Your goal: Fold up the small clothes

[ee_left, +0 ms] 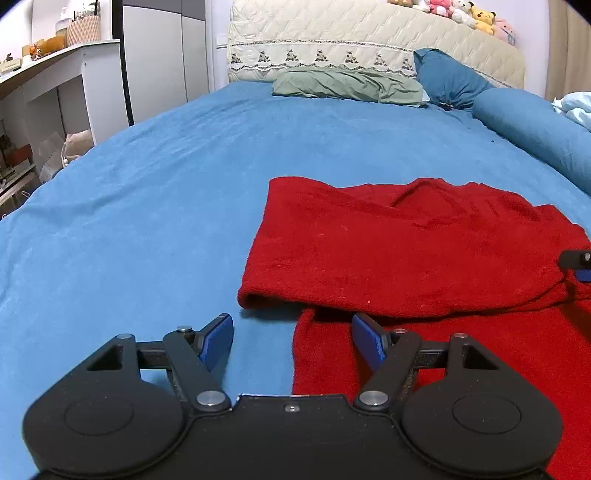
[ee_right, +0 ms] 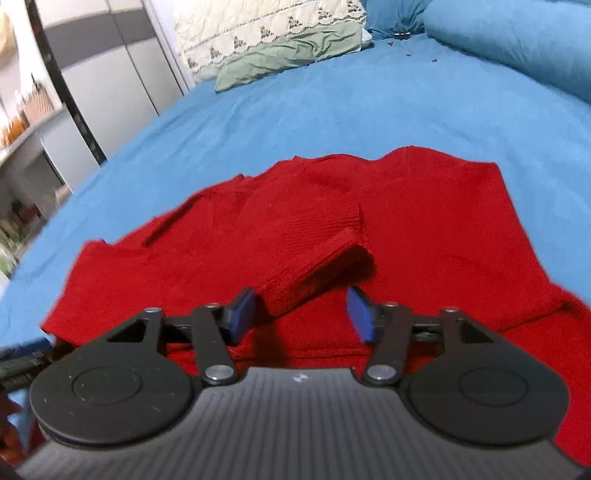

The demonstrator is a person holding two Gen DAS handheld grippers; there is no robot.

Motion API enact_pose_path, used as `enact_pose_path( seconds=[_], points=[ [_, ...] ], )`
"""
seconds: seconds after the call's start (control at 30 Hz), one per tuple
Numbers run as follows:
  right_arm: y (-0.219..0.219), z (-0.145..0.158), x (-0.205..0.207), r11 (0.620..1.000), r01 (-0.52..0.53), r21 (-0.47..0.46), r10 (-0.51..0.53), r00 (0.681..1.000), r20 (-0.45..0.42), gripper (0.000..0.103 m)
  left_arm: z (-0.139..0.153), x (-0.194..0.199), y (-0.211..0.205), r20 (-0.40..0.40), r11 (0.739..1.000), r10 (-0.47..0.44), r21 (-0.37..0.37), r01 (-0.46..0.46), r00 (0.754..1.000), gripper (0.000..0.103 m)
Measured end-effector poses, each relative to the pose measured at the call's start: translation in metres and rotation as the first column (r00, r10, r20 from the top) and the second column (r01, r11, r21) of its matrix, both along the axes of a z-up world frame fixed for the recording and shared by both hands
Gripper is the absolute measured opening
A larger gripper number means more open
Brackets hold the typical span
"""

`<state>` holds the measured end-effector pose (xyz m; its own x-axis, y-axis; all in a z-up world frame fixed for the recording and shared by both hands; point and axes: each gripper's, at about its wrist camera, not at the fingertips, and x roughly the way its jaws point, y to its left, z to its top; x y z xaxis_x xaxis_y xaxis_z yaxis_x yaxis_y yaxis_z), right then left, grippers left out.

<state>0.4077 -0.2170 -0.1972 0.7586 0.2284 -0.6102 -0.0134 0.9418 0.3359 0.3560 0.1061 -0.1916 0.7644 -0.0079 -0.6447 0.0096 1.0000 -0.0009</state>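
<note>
- One red knit sweater [ee_left: 406, 251] lies spread on the blue bedsheet [ee_left: 147, 206], partly folded over itself, its near left edge running between the left gripper [ee_left: 291, 343]'s two blue fingertips.
- The left gripper's jaws stand wide apart: the left pad [ee_left: 218, 345] is over bare sheet and the right pad [ee_left: 367, 343] over red knit, and neither pinches the cloth.
- In the right wrist view the same sweater [ee_right: 424, 229] fills the space ahead; one ribbed sleeve cuff [ee_right: 314, 266] lies folded onto the body, its near end just ahead of the gap in the right gripper [ee_right: 301, 314].
- The right gripper's jaws are parted; the cuff passes close to the left pad [ee_right: 240, 314], contact uncertain in the blur, and it is not clamped.
- At the far right edge of the left wrist view, a black and blue tip of the right gripper [ee_left: 578, 264] sits over the sweater.
- Counted: one sweater, two grippers, one green pillow [ee_left: 347, 85], one blue pillow [ee_left: 447, 79], one blue bolster [ee_left: 535, 125] and a row of plush toys [ee_left: 454, 13] on the quilted headboard [ee_left: 369, 40].
</note>
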Motion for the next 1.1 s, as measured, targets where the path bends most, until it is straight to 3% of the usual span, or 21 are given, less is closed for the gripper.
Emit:
enact_pose_path(
  seconds=[0.17,0.23,0.37,0.57,0.6,0.63,0.7,0.8,0.93,1.03,1.1],
  points=[
    [-0.015,0.003,0.009,0.99,0.086,0.116,-0.085,0.996,-0.012,0.075,-0.004,0.003,0.003,0.002,1.0,0.01,0.002,-0.01,1.0,0.076],
    [-0.017,0.003,0.018,0.986,0.135,0.103,-0.131,0.99,-0.045,0.071,-0.004,0.004,0.004,0.006,1.0,0.013,0.008,-0.013,1.0,0.076],
    [-0.018,0.004,0.017,0.985,0.163,0.055,-0.158,0.984,-0.083,0.043,-0.005,0.004,0.006,0.004,1.0,0.016,-0.001,-0.016,1.0,0.076],
    [-0.022,0.001,0.008,0.983,0.164,0.077,-0.158,0.984,-0.084,0.038,-0.005,0.006,0.007,0.011,1.0,0.026,0.003,-0.026,1.0,0.076],
    [-0.022,0.001,0.011,0.984,0.161,0.072,-0.155,0.985,-0.082,0.023,-0.006,0.007,0.007,0.014,0.999,0.032,0.007,-0.032,0.999,0.076],
    [-0.021,0.003,0.014,0.986,0.152,0.071,-0.146,0.986,-0.082,0.02,-0.006,0.009,0.009,0.018,0.999,0.041,0.011,-0.041,0.999,0.076],
    [-0.018,0.014,0.019,0.989,0.135,0.062,-0.131,0.989,-0.063,0.02,-0.008,0.015,0.012,0.018,0.998,0.06,0.008,-0.061,0.998,0.075],
    [-0.02,0.049,0.02,0.991,0.118,0.06,-0.12,0.992,0.041,0.02,-0.011,0.021,0.012,0.026,0.998,0.064,0.013,-0.064,0.998,0.076],
    [-0.047,0.096,0.009,0.981,0.19,0.036,-0.193,0.964,0.182,0.019,-0.011,0.021,0.009,0.031,0.999,0.046,0.025,-0.047,0.998,0.069],
    [-0.069,0.095,0.002,0.974,0.226,-0.032,-0.216,0.957,0.194,0.019,-0.01,0.02,0.007,0.023,0.999,0.036,0.026,-0.037,0.999,0.064],
    [-0.078,0.07,0.003,0.972,0.216,-0.092,-0.204,0.971,0.127,0.019,-0.01,0.019,0.005,0.015,0.999,0.034,0.029,-0.034,0.999,0.063]
  ],
)
